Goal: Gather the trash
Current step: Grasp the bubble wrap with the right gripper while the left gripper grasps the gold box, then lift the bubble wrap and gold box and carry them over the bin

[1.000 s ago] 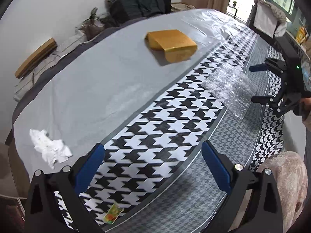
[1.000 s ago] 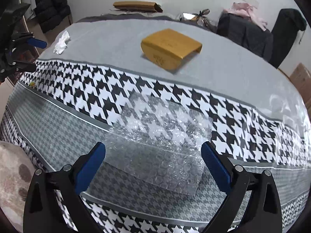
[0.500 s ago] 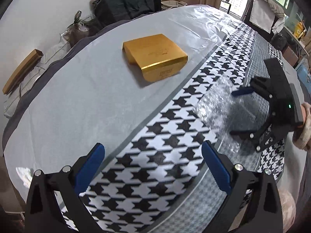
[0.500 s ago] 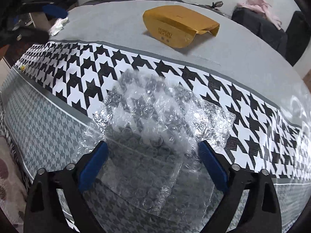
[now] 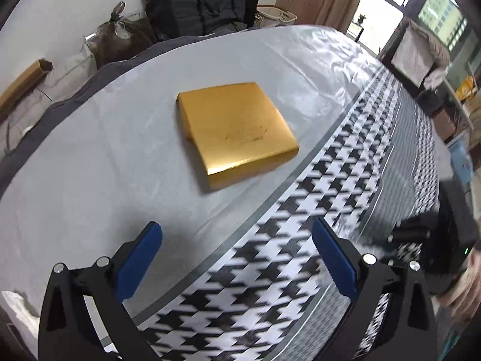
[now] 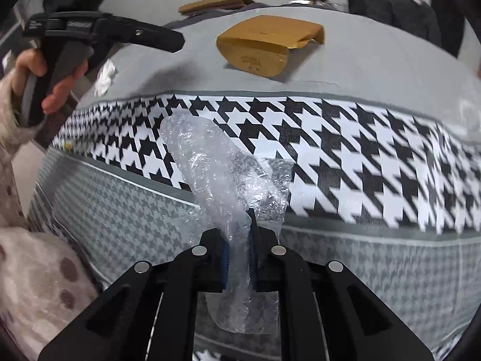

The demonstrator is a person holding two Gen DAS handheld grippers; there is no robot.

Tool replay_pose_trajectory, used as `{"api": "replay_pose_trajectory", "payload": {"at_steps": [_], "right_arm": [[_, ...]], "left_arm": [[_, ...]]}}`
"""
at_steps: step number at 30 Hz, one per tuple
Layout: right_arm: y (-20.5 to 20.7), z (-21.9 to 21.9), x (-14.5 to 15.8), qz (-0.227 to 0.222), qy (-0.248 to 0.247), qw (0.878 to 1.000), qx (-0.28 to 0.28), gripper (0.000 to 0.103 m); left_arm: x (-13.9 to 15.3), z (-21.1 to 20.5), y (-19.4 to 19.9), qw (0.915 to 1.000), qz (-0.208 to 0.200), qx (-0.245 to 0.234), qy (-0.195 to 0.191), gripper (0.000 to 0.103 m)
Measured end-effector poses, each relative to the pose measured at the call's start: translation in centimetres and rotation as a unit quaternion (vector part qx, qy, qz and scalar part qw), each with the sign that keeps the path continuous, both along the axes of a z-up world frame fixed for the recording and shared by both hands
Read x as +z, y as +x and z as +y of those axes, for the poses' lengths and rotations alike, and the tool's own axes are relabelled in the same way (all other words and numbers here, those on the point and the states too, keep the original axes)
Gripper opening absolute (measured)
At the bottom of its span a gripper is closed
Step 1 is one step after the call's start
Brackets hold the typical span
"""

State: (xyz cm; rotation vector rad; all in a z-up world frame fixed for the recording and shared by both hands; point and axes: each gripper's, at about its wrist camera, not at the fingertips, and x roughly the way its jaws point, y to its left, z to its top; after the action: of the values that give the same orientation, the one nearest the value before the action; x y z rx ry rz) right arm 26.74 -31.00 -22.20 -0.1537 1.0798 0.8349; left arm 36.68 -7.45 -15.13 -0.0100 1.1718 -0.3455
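Note:
My right gripper (image 6: 239, 258) is shut on a sheet of clear bubble wrap (image 6: 210, 165), which stands crumpled up from the jaws over the houndstooth bedspread (image 6: 345, 138). My left gripper (image 5: 234, 258) is open and empty, held above the grey part of the cover, a short way in front of a flat gold box (image 5: 237, 129). The gold box also shows in the right wrist view (image 6: 264, 45). A crumpled white tissue (image 6: 105, 75) lies on the grey cover at the left. The left gripper's body (image 6: 99, 30) shows in the right wrist view, held in a hand.
Black bags (image 5: 195, 3), a tied plastic bag (image 5: 120, 33) and a long cardboard box (image 6: 213, 3) stand beyond the bed's far side. Furniture and cartons (image 5: 421, 51) stand by the window. A small yellow wrapper (image 6: 67, 146) lies on the pattern at the left.
My right gripper has closed on the bubble wrap and bunched it up. My left gripper has moved forward toward the gold box, and the tissue has left its view.

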Motion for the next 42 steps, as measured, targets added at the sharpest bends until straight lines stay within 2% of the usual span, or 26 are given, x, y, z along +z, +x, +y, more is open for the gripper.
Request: {"api": "replay_pose_trajectory", "payload": {"at_steps": [5, 7, 11, 14, 16, 20, 22, 23, 24, 25, 26, 27, 31, 33, 36, 38, 42], "right_arm": [[-1.1, -1.7, 0.3, 0.008, 0.02, 1.0, -0.012, 0.009], [-1.1, -1.7, 0.5, 0.008, 0.021, 1.0, -0.01, 0.009], [-0.7, -1.7, 1.1, 0.006, 0.027, 1.0, -0.011, 0.009], [-0.4, -1.6, 1.5, 0.001, 0.029, 1.0, -0.01, 0.009], [-0.3, -1.5, 1.7, -0.001, 0.03, 0.999, -0.01, 0.009], [0.0, -1.0, 1.9, -0.001, 0.032, 0.999, -0.006, 0.009], [0.1, -0.6, 1.9, -0.003, 0.029, 1.0, -0.003, 0.009], [0.2, -0.5, 1.9, -0.002, 0.027, 1.0, -0.002, 0.009], [0.2, -0.4, 1.8, -0.002, 0.027, 1.0, -0.002, 0.009], [0.2, -0.2, 1.7, 0.0, 0.026, 1.0, -0.002, 0.009], [0.2, -0.1, 1.5, 0.002, 0.025, 1.0, -0.002, 0.009], [0.2, 0.1, 1.3, 0.003, 0.024, 1.0, -0.002, 0.009], [0.3, 1.1, 0.7, 0.013, 0.04, 0.999, -0.016, 0.009], [0.3, 0.6, 1.0, 0.012, 0.045, 0.999, -0.029, 0.009], [0.3, -0.3, 1.8, 0.002, 0.04, 0.998, -0.04, 0.009], [0.2, -0.6, 2.3, -0.005, 0.036, 0.998, -0.043, 0.009], [0.0, -1.2, 3.6, -0.023, 0.032, 0.998, -0.052, 0.008]], "left_arm": [[-1.0, -0.8, 2.2, 0.9994, 0.017, 0.002, -0.031, 0.098], [-2.0, -0.6, 3.2, 0.9985, 0.034, 0.018, -0.04, 0.098], [-3.7, 0.3, 5.0, 0.9891, 0.072, 0.059, -0.114, 0.098], [-4.7, 1.2, 6.4, 0.9764, 0.09, 0.098, -0.17, 0.098], [-5.3, 1.3, 6.9, 0.9717, 0.1, 0.108, -0.185, 0.098], [-6.5, 0.6, 8.2, 0.9691, 0.116, 0.115, -0.185, 0.095], [-6.5, 0.7, 8.5, 0.9671, 0.115, 0.121, -0.192, 0.084], [-6.5, 0.5, 8.5, 0.9658, 0.114, 0.12, -0.199, 0.062], [-6.6, 0.3, 8.5, 0.963, 0.119, 0.111, -0.215, 0.046], [-6.6, -0.1, 8.6, 0.9609, 0.123, 0.105, -0.225, 0.04], [-6.5, -0.5, 8.5, 0.962, 0.123, 0.1, -0.222, 0.029], [-6.4, -1.2, 8.4, 0.9646, 0.122, 0.091, -0.216, 0.025], [-5.1, -2.9, 7.1, 0.9786, 0.094, 0.068, -0.17, 0.024], [-4.2, -3.4, 6.3, 0.985, 0.076, 0.057, -0.144, 0.016], [-2.3, -3.6, 4.4, 0.9927, 0.041, 0.046, -0.104, 0.012], [-1.0, -3.8, 3.2, 0.9964, 0.018, 0.037, -0.075, 0.012], [1.5, -3.4, 0.8, 0.9987, -0.011, 0.028, -0.041, 0.012]]}}
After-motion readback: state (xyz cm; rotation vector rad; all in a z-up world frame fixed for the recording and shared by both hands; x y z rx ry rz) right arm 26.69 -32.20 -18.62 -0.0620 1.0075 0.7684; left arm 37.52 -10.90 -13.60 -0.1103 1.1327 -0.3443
